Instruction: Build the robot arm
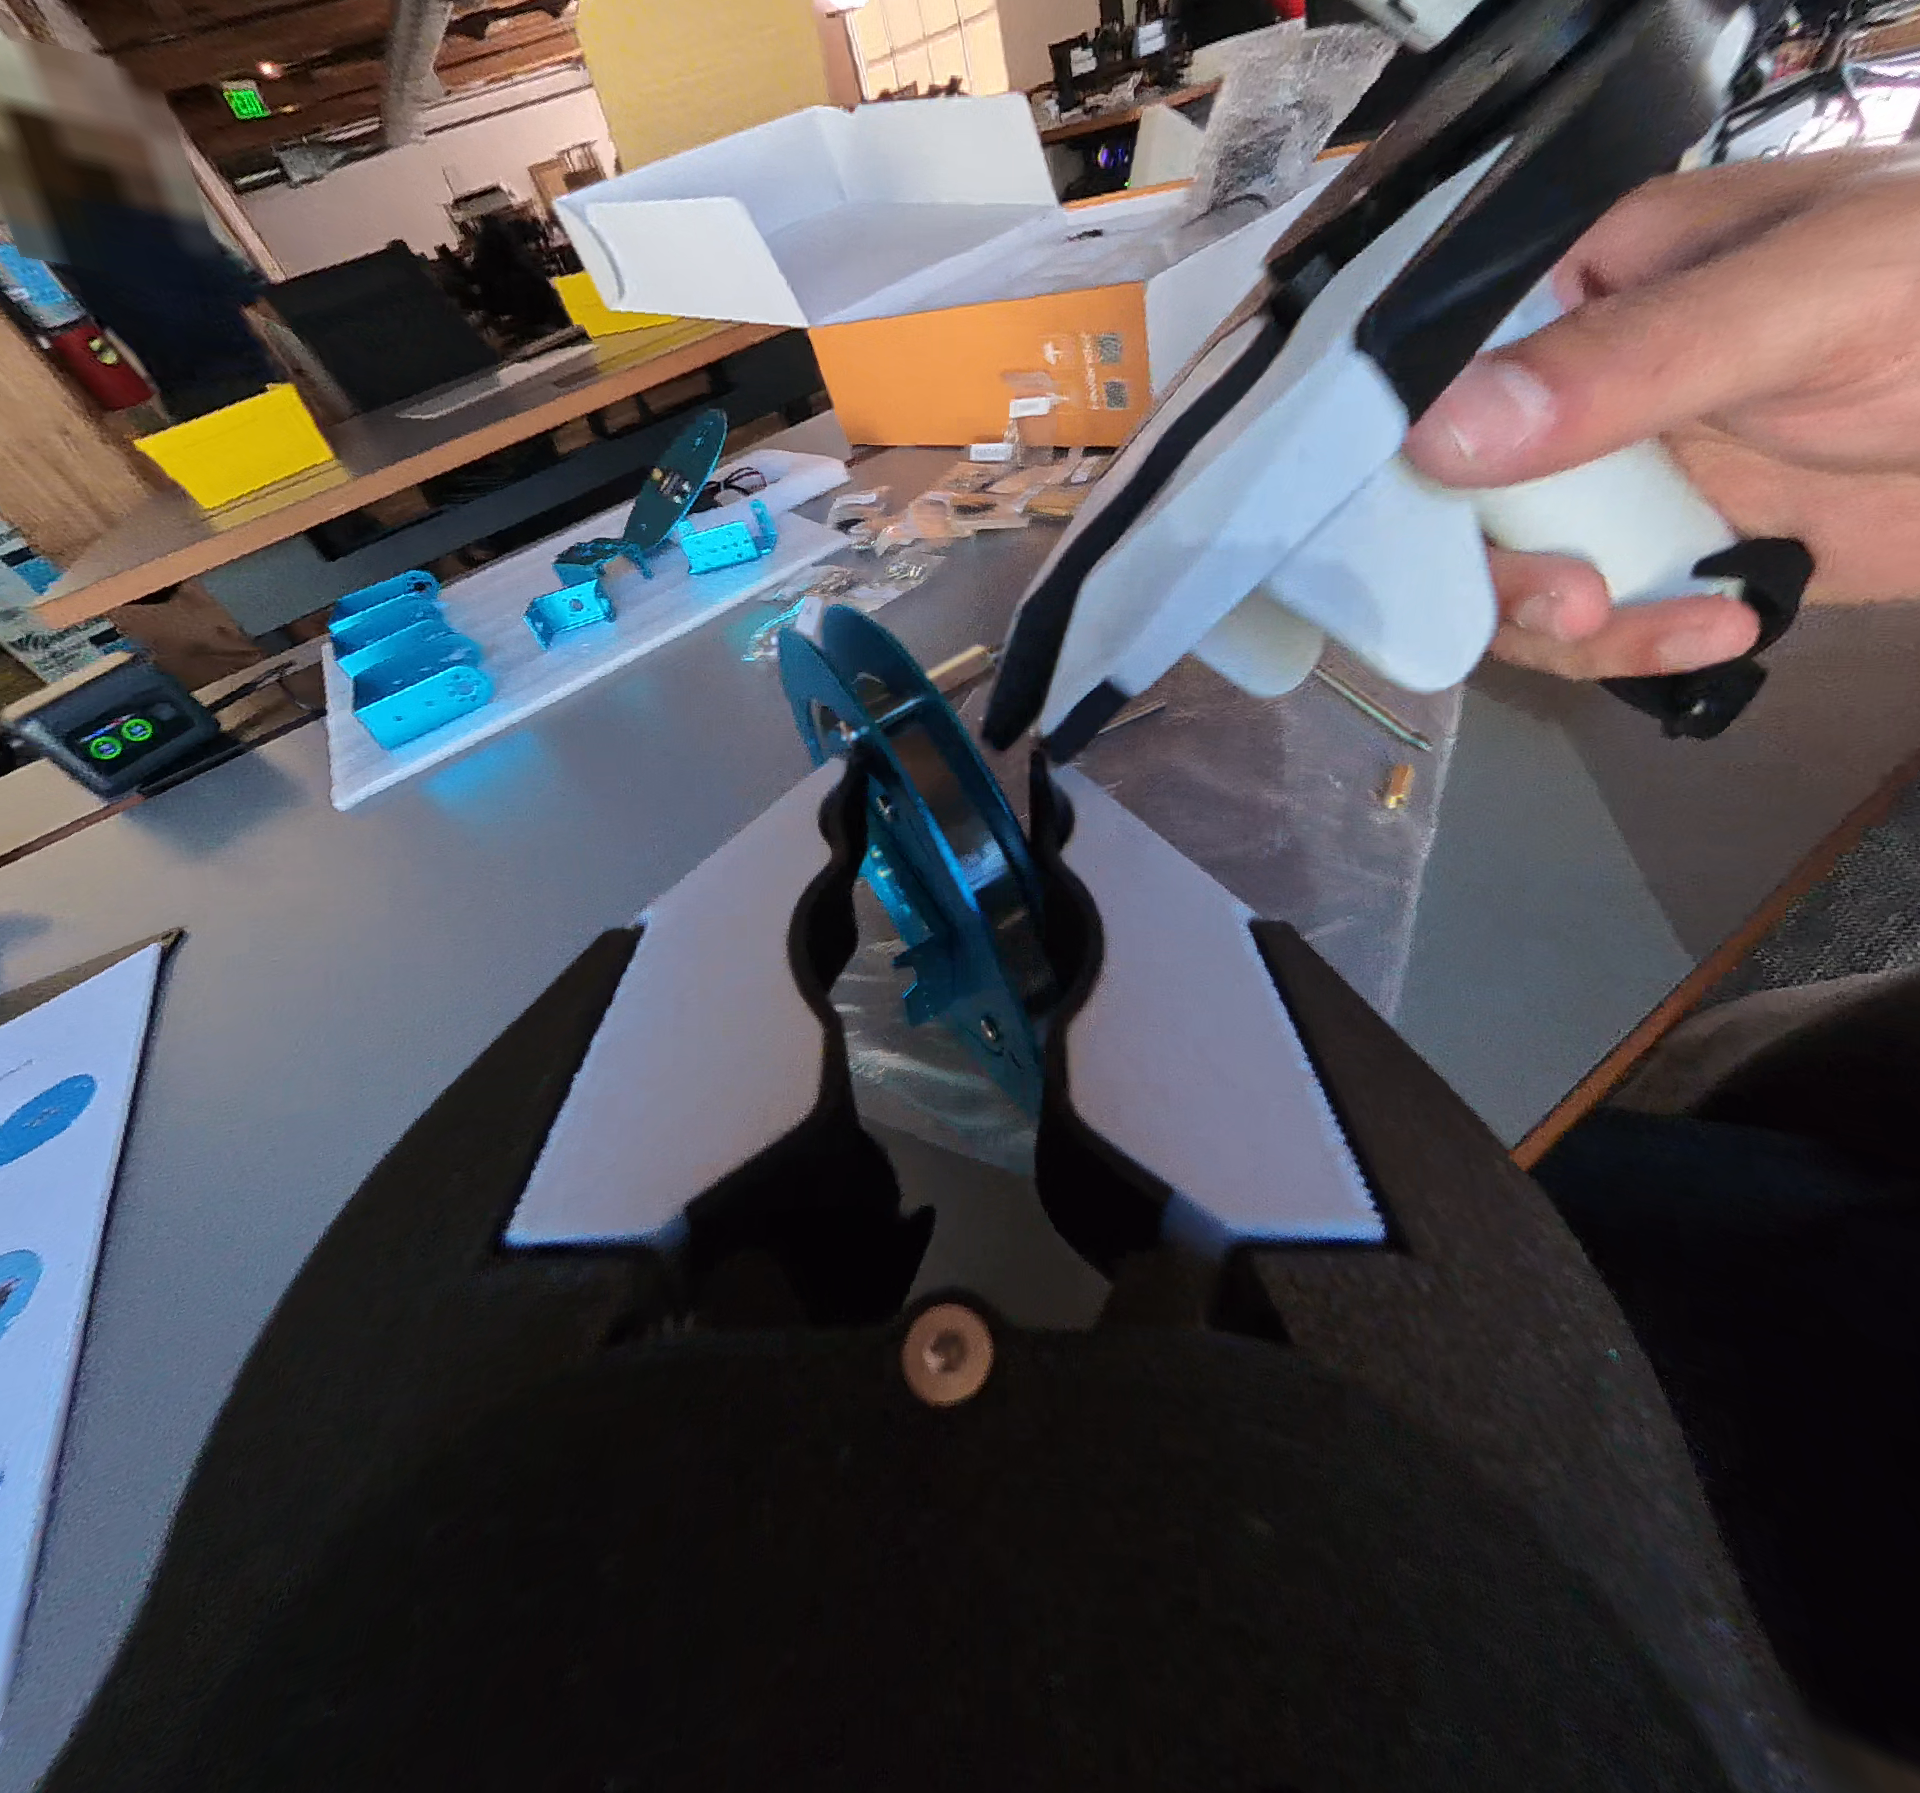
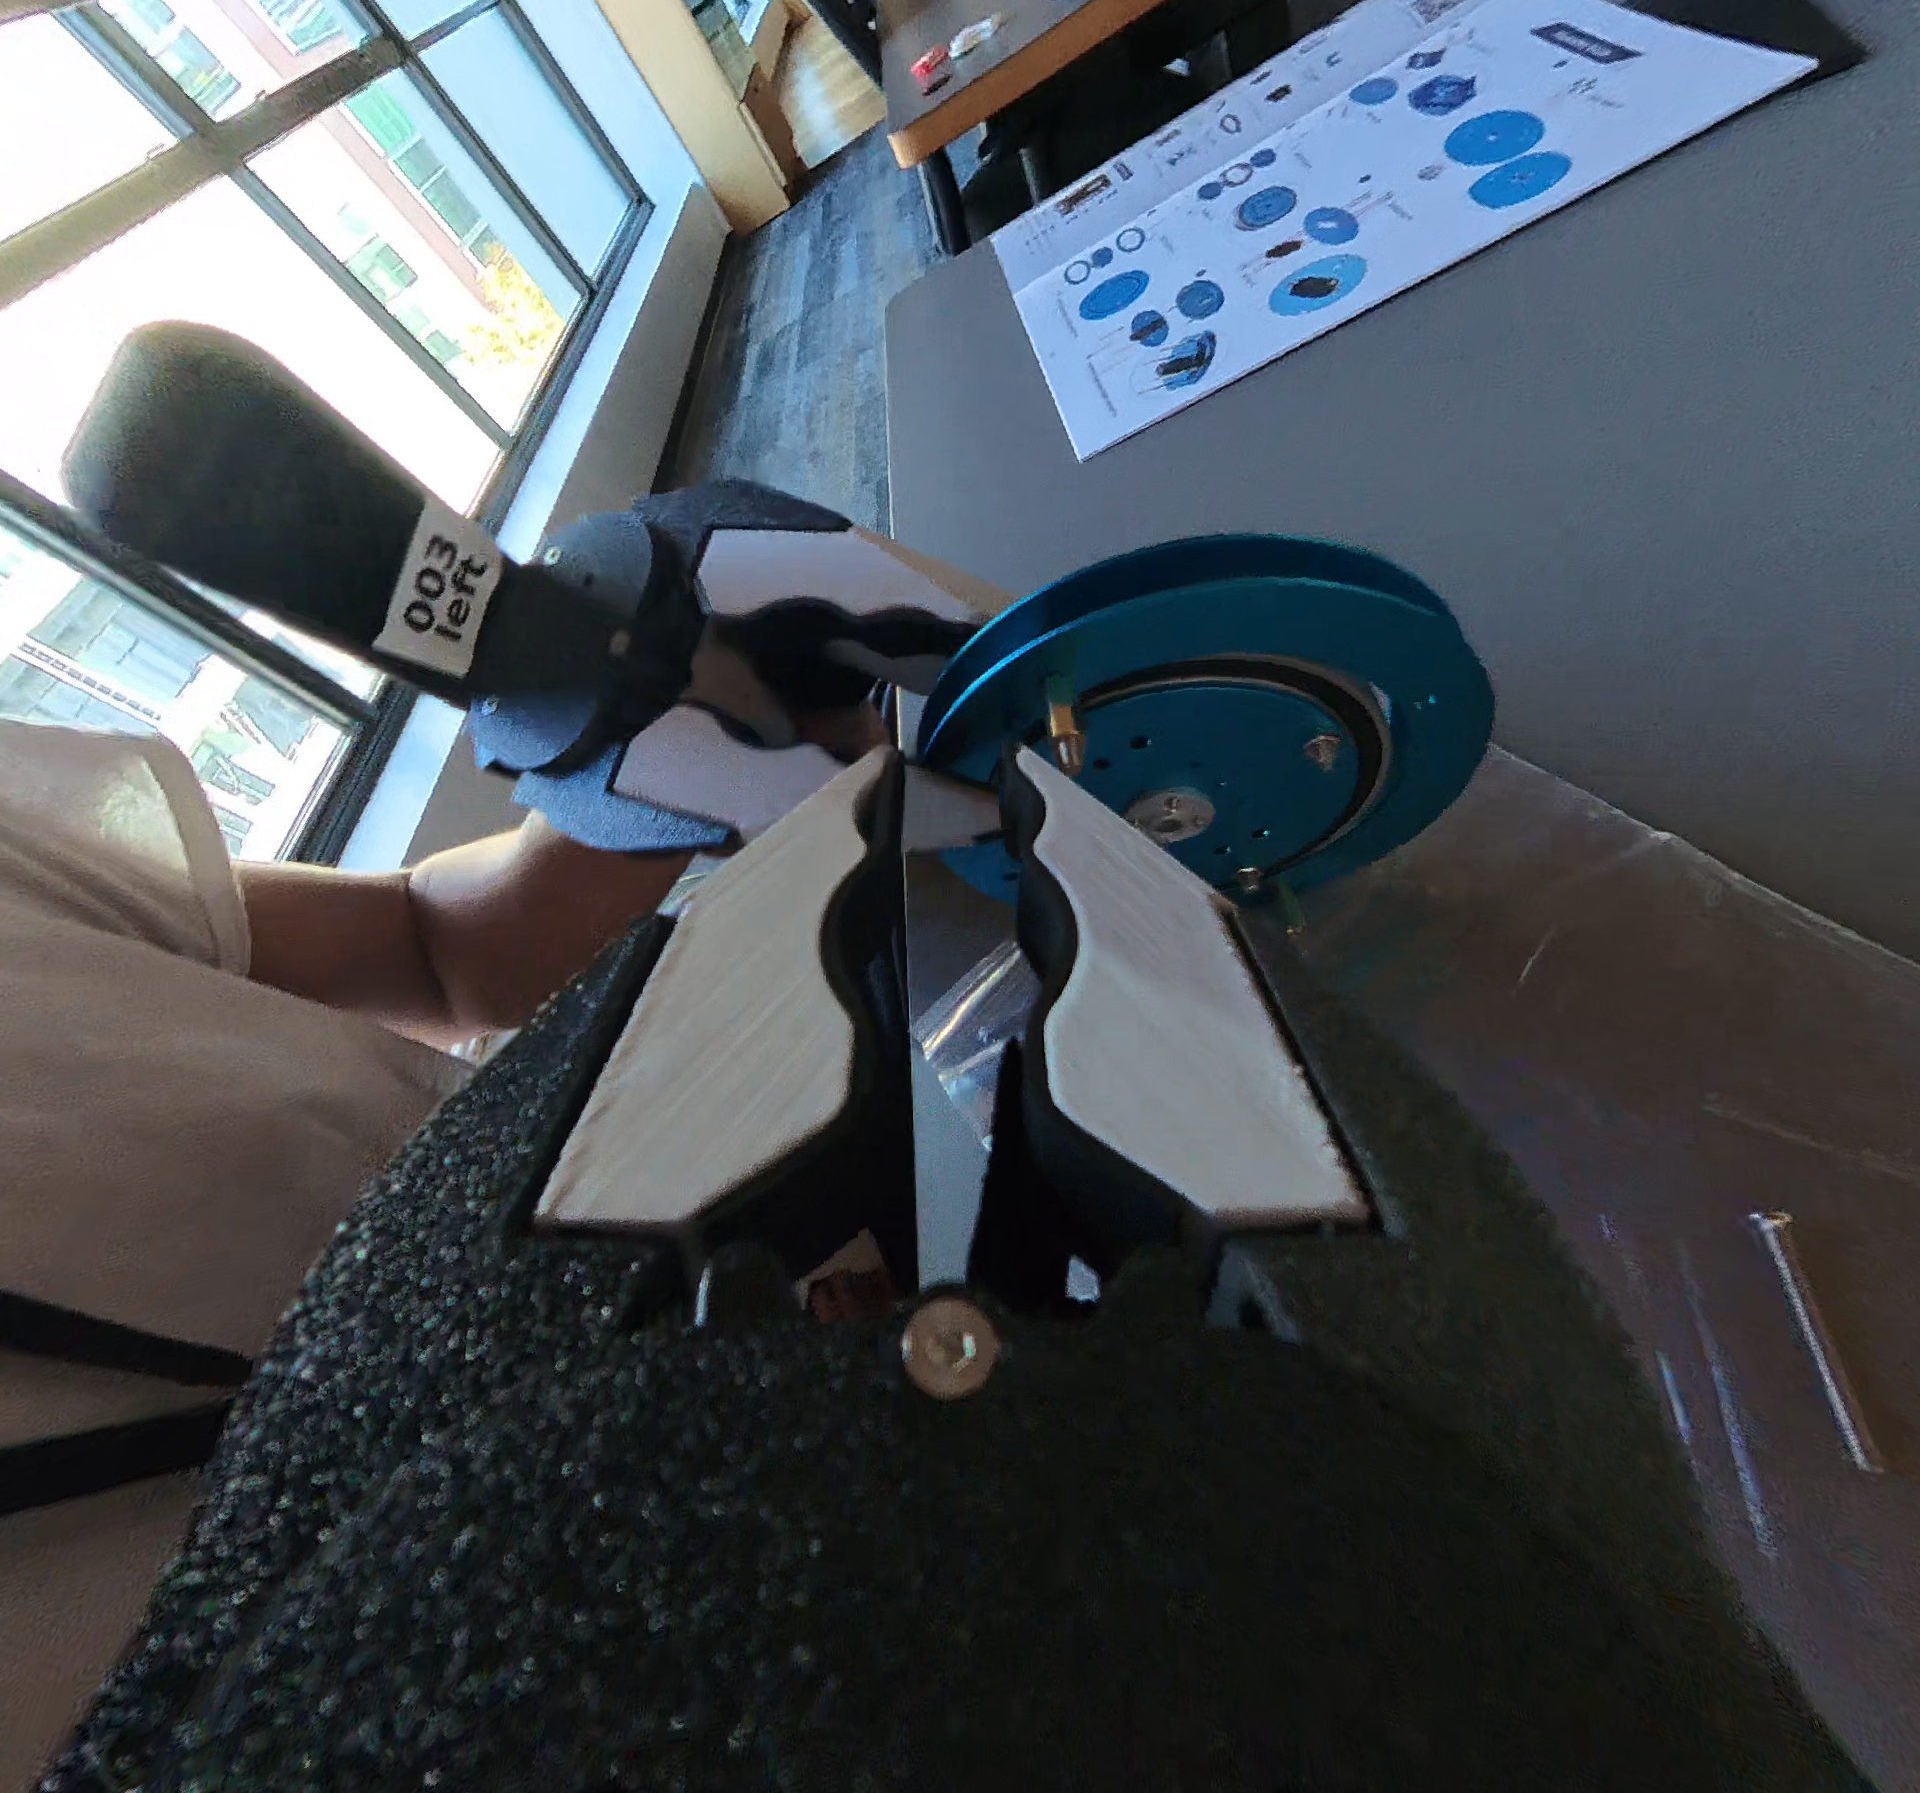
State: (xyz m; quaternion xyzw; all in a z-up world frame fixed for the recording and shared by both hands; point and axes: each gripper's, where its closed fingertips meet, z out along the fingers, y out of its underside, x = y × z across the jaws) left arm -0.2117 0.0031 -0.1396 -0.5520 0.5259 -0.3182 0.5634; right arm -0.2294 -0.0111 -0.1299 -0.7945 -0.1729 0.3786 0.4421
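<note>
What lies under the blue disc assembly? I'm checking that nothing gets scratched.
A clear plastic sheet on the grey table lies below the blue disc assembly, held by the left gripper. Contact is hidden.

A grey tabletop [image 1: 540, 870] is carrying a white foam sheet [image 1: 623, 642] where several blue metal brackets [image 1: 410, 663] are lying. Behind it an orange box [image 1: 977, 361] is standing with its white lid open, small bagged parts [image 1: 935, 507] lying before it. A printed instruction sheet [image 2: 1382, 185] is lying flat near the far tabletop edge. A long screw [image 2: 1813, 1338] is resting on clear plastic sheeting [image 2: 1610, 1068].
</note>
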